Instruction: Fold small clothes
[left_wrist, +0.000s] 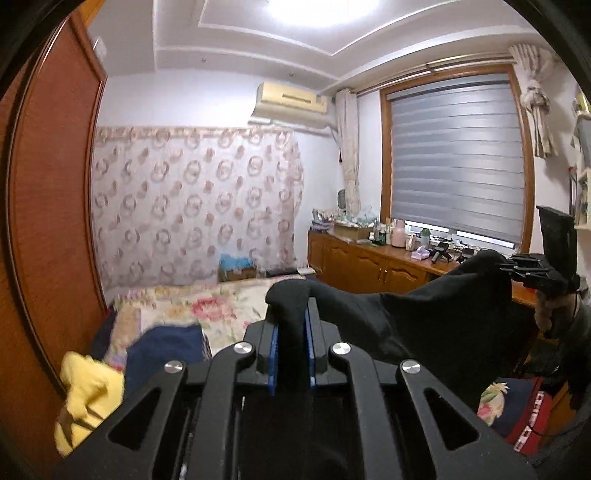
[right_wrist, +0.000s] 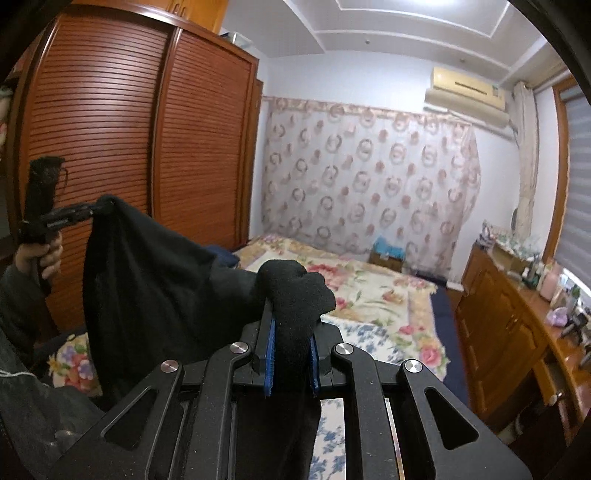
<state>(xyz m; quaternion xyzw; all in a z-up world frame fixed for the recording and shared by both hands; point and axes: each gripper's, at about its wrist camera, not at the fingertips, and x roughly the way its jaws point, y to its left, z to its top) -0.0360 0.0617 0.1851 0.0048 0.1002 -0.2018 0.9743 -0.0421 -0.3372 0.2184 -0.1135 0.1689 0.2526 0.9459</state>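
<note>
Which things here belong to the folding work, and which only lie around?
Job: black garment, clamped in left gripper and right gripper; flowered bed.

Lying about: yellow cloth, navy cloth, dresser clutter, wardrobe.

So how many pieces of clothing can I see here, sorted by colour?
Black: 1, the black garment held up between both sets of jaws
Navy: 1, the navy garment on the bed
Yellow: 1, the yellow garment beside it
Total: 3
</note>
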